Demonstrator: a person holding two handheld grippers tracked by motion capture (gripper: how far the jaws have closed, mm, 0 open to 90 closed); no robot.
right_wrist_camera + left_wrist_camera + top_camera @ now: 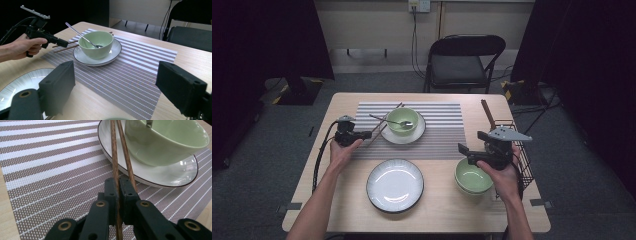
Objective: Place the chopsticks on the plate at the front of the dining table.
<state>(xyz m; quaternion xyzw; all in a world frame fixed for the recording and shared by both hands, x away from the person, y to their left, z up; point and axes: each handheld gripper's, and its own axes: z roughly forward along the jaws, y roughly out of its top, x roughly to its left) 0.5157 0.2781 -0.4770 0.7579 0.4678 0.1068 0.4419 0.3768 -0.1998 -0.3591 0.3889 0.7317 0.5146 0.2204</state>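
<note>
Two wooden chopsticks [119, 160] are sitting clamped in my left gripper [118, 185], tips resting against the saucer [172, 176] rim beside the green bowl [162, 141]. My right gripper [115, 82] is waiting wide open above the desk [447, 210], holding nothing.

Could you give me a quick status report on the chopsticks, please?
Left hand-held gripper shut on chopsticks. Right hand-held gripper open, empty. Chopstick tips lean on the saucer beside the green bowl.

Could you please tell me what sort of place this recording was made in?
Probably a recording studio or lab set up as a dining spot: a light wooden table with a striped placemat, black curtains, and a black folding chair.
</note>
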